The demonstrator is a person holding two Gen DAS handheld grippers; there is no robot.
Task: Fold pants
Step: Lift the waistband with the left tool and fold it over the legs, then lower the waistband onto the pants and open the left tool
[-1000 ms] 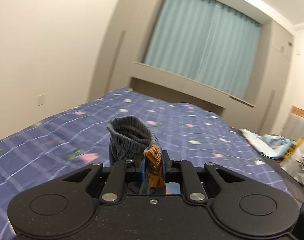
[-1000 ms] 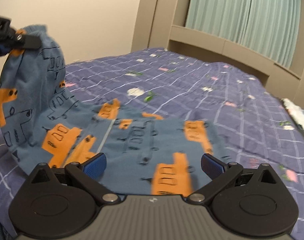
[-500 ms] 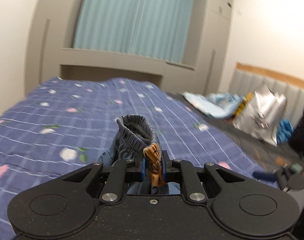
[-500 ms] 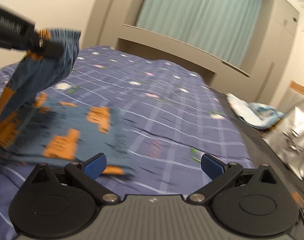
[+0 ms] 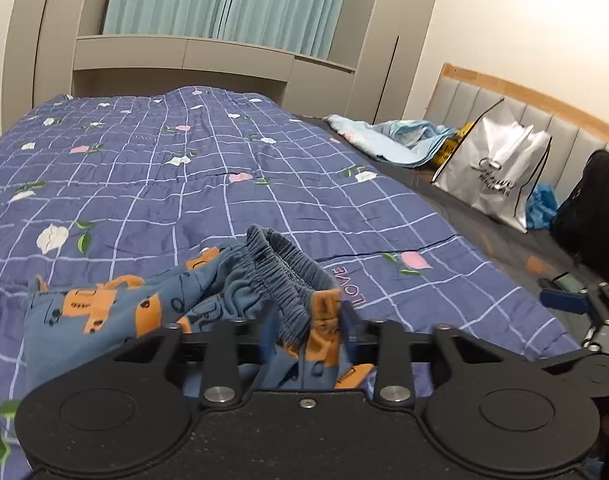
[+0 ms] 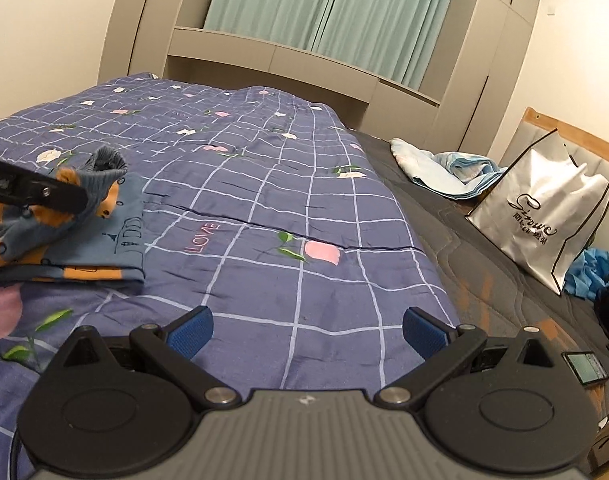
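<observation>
On bed (image 5: pixel 152 168), near edge: printed child's pants (image 5: pixel 104 312), legs partly laid flat. Left gripper (image 5: pixel 308 320), jaws clenched on elastic waistband (image 5: pixel 288 268). Right gripper (image 6: pixel 306 330), jaws spread, empty. Advice: lower waistband squarely over hems, then smooth the fold.

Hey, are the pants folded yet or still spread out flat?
Partly folded: the pants lie doubled in layers on the quilt, waistband bunched and pinched in the left gripper.
</observation>
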